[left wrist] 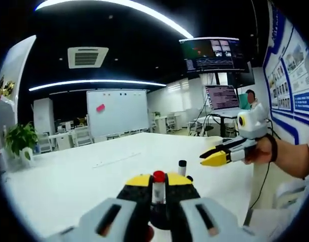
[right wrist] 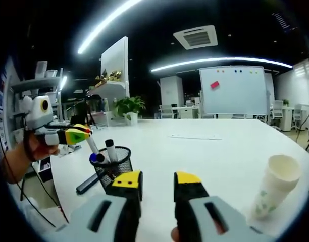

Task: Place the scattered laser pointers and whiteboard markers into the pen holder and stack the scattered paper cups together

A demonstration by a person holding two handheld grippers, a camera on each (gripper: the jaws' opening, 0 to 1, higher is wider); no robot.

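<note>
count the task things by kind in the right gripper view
markers in the pen holder: 2
marker in left gripper: 1
pen holder: 1
paper cup stack: 1
dark pen lying on table: 1
total: 6

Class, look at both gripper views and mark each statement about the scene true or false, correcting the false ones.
1. The left gripper is shut on a marker. True.
2. The right gripper holds a cup. False: its jaws stand apart with nothing between them.
3. The pen holder already has markers in it. True.
4. The paper cups lie on the floor. False: they stand stacked on the white table.
5. The whiteboard stands behind the table. True.
</note>
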